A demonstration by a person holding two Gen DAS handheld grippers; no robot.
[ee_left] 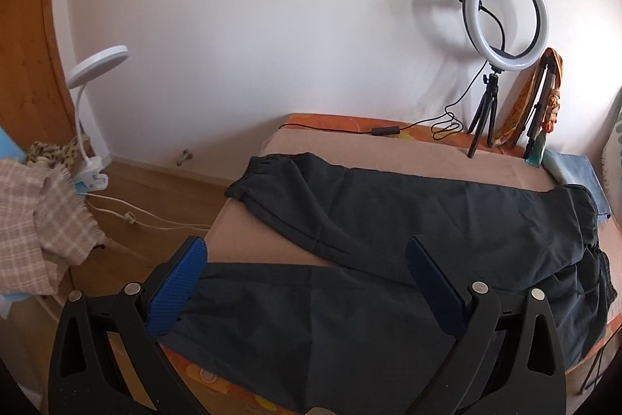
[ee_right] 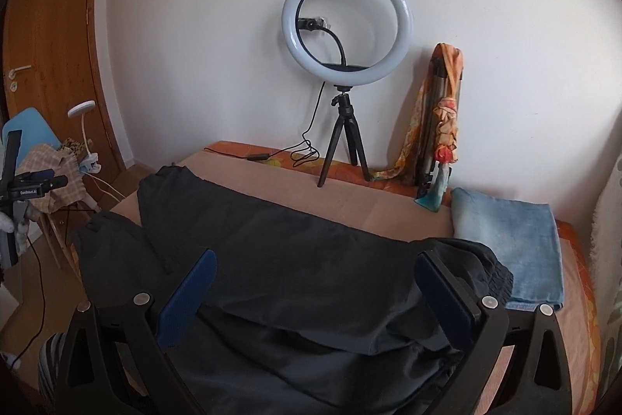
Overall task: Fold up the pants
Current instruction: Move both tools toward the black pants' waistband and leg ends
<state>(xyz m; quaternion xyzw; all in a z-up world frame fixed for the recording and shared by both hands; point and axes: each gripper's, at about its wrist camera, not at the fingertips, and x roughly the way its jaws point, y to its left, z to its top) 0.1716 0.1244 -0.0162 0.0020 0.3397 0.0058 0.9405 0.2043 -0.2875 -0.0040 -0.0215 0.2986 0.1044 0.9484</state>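
While pants [ee_left: 388, 220] lie spread across the bed [ee_left: 241, 244], legs splayed leftward, left gripper [ee_left: 307, 259] and right gripper [ee_right: 317, 273] hover above them, both released, gripping nothing

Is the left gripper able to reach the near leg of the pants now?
Probably yes: the left gripper is open above the near leg of the dark pants, with nothing between them.
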